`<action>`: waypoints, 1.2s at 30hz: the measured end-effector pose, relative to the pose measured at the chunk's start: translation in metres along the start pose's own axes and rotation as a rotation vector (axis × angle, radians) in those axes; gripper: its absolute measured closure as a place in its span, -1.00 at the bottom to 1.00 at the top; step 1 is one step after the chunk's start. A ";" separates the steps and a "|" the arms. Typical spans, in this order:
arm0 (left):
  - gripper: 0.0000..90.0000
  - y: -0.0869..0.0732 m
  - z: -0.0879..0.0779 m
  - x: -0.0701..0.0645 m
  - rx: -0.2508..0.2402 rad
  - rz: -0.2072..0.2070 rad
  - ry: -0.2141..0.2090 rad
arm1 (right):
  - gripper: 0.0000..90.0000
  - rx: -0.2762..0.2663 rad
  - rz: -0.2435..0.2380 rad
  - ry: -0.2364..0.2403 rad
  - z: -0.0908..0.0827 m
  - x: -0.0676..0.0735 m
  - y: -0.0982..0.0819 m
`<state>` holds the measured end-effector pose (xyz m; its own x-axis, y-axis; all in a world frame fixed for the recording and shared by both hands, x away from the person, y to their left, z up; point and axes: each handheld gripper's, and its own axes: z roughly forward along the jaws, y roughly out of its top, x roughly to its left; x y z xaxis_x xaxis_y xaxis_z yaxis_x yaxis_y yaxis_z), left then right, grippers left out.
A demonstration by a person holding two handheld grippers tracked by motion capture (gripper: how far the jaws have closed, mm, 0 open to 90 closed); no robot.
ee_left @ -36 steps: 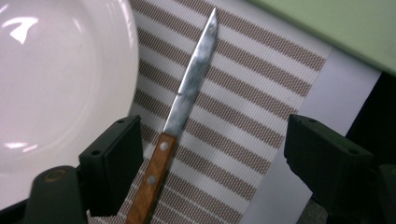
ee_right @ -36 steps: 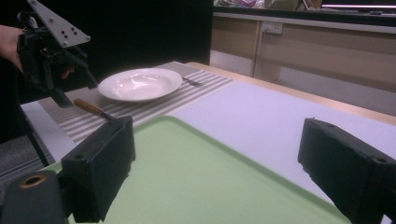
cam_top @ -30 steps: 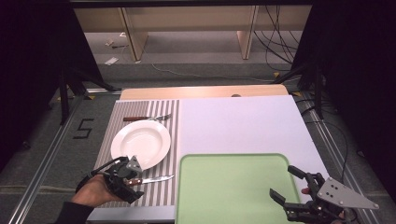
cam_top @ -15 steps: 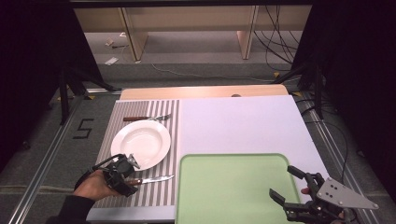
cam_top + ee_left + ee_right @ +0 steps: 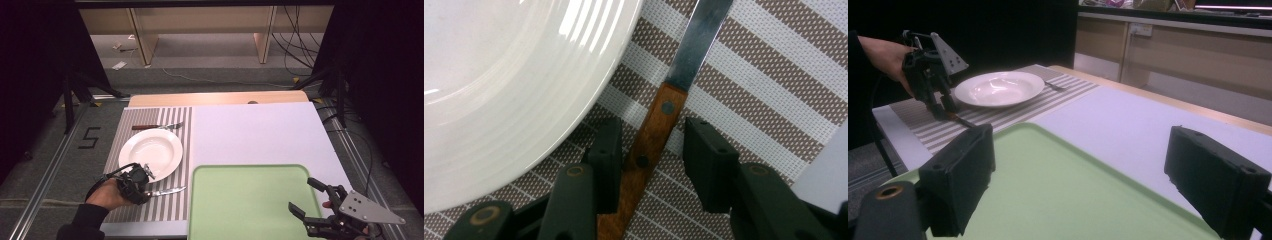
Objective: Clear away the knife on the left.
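At the table's near left corner, the left gripper (image 5: 145,192) points down at a wooden-handled knife (image 5: 167,190) lying on the striped placemat (image 5: 150,117), just beside the near rim of the white plate (image 5: 151,148). In the left gripper view, the knife handle (image 5: 644,150) runs up between the two black jaws: the jaws have just been closing, one pad sits against the handle's side while the other stands a little apart from it, so the knife lies between them ungripped. The blade points away over the stripes. Beyond the plate, a fork (image 5: 157,126) rests on the same placemat. To the right, a green tray (image 5: 250,200) lies on the white table surface (image 5: 260,135). At the far right, the right gripper (image 5: 306,196) hangs over the tray's near right corner, its jaws spread wide with nothing between them.
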<state>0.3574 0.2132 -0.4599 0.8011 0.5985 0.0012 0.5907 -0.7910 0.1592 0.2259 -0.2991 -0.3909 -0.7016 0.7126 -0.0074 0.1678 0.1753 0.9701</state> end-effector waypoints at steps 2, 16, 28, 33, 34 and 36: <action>0.46 0.001 0.000 -0.001 0.006 0.006 -0.010 | -0.69 0.000 0.002 -0.002 0.000 0.000 0.000; 0.71 0.010 -0.008 -0.007 -0.017 -0.038 -0.072 | -0.69 0.009 0.006 -0.006 0.000 -0.001 0.000; 0.71 0.023 -0.034 -0.018 -0.199 -0.068 -0.129 | -0.69 0.007 0.005 -0.007 -0.001 -0.001 0.000; 0.71 0.038 -0.040 -0.029 -0.314 -0.083 -0.199 | -0.68 0.005 0.005 -0.010 -0.001 -0.001 0.000; 0.71 0.041 -0.041 -0.032 -0.332 -0.076 -0.212 | -0.68 0.005 0.005 -0.010 -0.001 -0.001 0.000; 0.71 0.046 -0.042 -0.037 -0.352 -0.069 -0.240 | -0.68 0.004 0.005 -0.009 -0.001 -0.001 0.000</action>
<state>0.3510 0.1597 -0.4109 0.7852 0.5688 -0.2447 0.6081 -0.6338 0.4781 0.2258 -0.3001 -0.3905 -0.6942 0.7198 -0.0047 0.1744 0.1746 0.9691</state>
